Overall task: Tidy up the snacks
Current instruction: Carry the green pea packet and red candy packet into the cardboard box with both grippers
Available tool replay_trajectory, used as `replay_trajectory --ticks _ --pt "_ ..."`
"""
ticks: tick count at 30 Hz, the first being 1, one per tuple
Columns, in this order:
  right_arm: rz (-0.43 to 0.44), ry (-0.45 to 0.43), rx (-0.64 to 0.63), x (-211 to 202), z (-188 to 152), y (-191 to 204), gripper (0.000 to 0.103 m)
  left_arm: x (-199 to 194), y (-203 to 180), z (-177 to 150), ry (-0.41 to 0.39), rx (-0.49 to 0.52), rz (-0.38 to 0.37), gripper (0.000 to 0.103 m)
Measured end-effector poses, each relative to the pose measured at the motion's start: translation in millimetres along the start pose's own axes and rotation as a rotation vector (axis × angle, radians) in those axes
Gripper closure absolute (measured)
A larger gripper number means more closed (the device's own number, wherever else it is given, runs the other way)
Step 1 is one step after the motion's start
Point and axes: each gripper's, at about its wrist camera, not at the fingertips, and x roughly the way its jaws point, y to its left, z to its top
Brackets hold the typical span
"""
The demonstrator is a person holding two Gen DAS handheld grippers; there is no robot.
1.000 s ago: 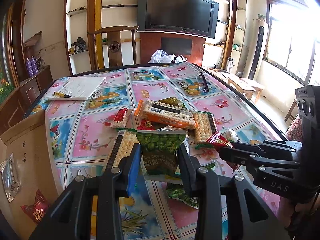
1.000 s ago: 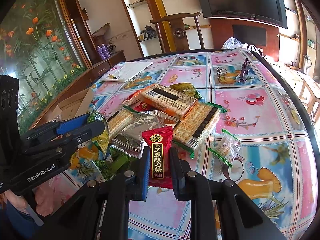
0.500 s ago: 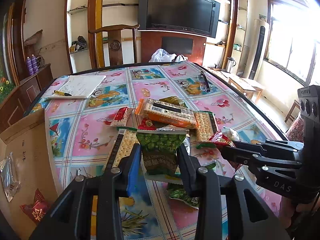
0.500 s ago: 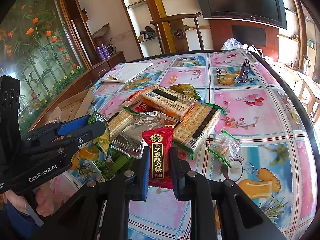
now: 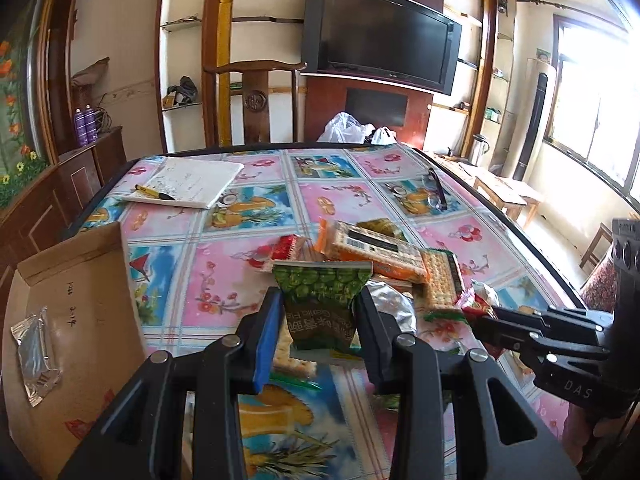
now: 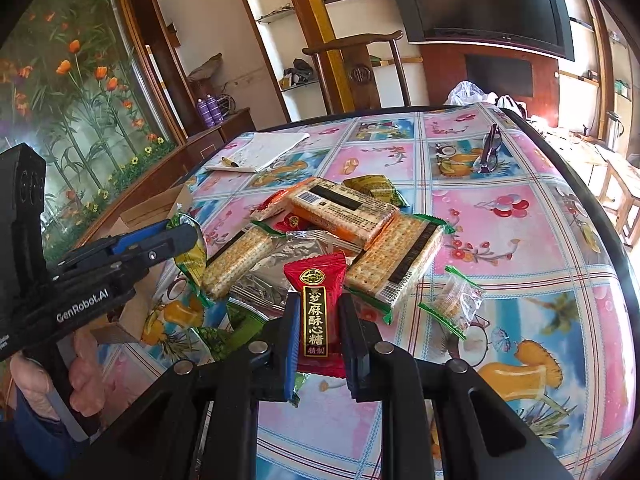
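Observation:
My left gripper (image 5: 318,308) is shut on a green pea snack bag (image 5: 322,300), lifted a little off the table. My right gripper (image 6: 318,312) is shut on a red sesame candy packet (image 6: 318,308), held over the near side of the snack pile. The pile holds an orange cracker pack (image 6: 344,208), two green-edged cracker packs (image 6: 394,264), a silver foil pouch (image 6: 276,276) and a small clear packet (image 6: 454,302). A cardboard box (image 5: 72,320) stands at the left with a silver packet (image 5: 34,352) inside. From the right wrist view the left gripper (image 6: 188,236) is at the left, a hand under it.
A floral tablecloth (image 6: 500,208) covers the table. A notepad with a pen (image 5: 184,184) lies far left, glasses (image 5: 436,192) far right. A wooden chair (image 5: 256,100) stands behind the table, with plastic bags (image 5: 348,130) beside it. The table edge curves along the right.
My left gripper has risen and shifted left with the green pea bag, bringing the cardboard box closer in view. The right gripper with the red packet has stayed put.

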Motion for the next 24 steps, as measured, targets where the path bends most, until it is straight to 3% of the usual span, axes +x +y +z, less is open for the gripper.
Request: replay_trajectory --ticks 5,9,18,24 --pt "0.011 -0.001 -0.014 6.1 1.3 11.0 0.083 -10.2 35.1 8.7 -0.027 -0.073 0.051 0.067" --pt "0.069 0.018 -0.008 19.0 3.0 32.9 0.083 -15.6 70.6 11.8 -0.028 -0.148 0.102 0.067" --pt "0.24 0.07 -0.137 61.4 5.8 141.0 0.083 -27.2 166.9 5.7 -0.002 -0.318 0.354 0.067" --pt "0.313 0.098 -0.197 87.2 5.3 193.6 0.083 -25.4 201.4 -5.7 0.048 -0.412 0.404 0.067"
